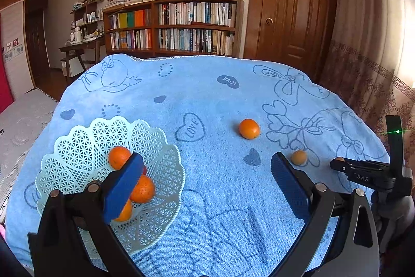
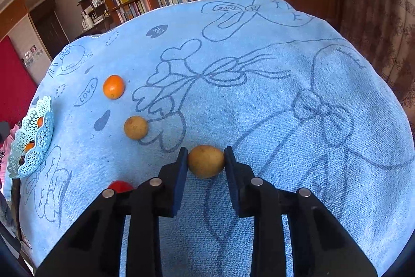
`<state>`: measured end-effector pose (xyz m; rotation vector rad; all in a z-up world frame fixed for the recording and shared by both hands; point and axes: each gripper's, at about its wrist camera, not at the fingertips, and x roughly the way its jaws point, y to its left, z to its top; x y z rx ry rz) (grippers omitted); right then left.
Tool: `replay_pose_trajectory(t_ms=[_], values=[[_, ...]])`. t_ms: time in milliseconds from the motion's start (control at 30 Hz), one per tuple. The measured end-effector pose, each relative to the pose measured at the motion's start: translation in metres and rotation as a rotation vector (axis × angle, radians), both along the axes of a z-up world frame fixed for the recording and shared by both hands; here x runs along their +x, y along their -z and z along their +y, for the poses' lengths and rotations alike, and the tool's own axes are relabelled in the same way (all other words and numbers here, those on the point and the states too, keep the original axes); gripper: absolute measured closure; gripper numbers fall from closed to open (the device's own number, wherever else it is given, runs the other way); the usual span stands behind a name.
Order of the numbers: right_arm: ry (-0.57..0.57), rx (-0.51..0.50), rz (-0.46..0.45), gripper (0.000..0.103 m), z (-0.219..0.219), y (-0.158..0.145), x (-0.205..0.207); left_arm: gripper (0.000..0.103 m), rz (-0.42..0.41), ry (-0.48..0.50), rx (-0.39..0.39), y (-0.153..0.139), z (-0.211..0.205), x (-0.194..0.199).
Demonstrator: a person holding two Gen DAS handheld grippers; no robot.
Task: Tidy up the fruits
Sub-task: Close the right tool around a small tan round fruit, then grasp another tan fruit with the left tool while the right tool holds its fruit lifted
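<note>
A pale green lattice basket (image 1: 77, 147) at the left of the table holds three oranges (image 1: 142, 188). My left gripper (image 1: 207, 159) hangs open and empty, its left finger in front of the basket. One orange (image 1: 249, 129) and a small brown fruit (image 1: 298, 157) lie on the cloth ahead of it. My right gripper (image 2: 206, 151) is shut on a yellow-brown fruit (image 2: 206, 164) low over the cloth. To its left lie the second brown fruit (image 2: 135, 127), the loose orange (image 2: 113, 86) and a red fruit (image 2: 120, 186), half hidden behind the finger. The basket (image 2: 33, 136) is at the far left.
A blue towel with cartoon drawings (image 1: 207, 95) covers the rounded table. Behind the far edge stand a bookshelf (image 1: 181, 25) and a wooden door (image 1: 293, 4). A patterned curtain (image 1: 368, 56) hangs at the right, a bed (image 1: 23, 121) lies at the left.
</note>
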<state>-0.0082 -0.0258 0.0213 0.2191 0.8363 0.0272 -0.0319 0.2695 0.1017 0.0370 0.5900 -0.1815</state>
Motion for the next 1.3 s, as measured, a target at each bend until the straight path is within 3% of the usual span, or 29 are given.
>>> replay_pose_trajectory(t_ms=[267, 533, 933, 1100, 1300], values=[[0.013, -0.039, -0.040, 0.074, -0.012, -0.011, -0.003, 0.003, 0.033, 0.090, 0.037, 0.013, -0.048, 0.014], [0.034, -0.005, -0.034, 0.074, -0.024, -0.005, -0.001, 0.003, 0.101, 0.200, 0.067, 0.032, -0.099, 0.040], [0.019, 0.014, -0.029, 0.074, -0.022, -0.001, -0.001, 0.035, 0.260, 0.300, 0.069, 0.075, -0.149, 0.081], [0.020, 0.018, -0.028, 0.074, -0.022, -0.001, -0.001, 0.038, 0.300, 0.325, 0.072, 0.086, -0.158, 0.089], [0.020, 0.019, -0.027, 0.074, -0.022, 0.000, -0.001, 0.056, 0.302, 0.316, 0.104, 0.089, -0.165, 0.097]])
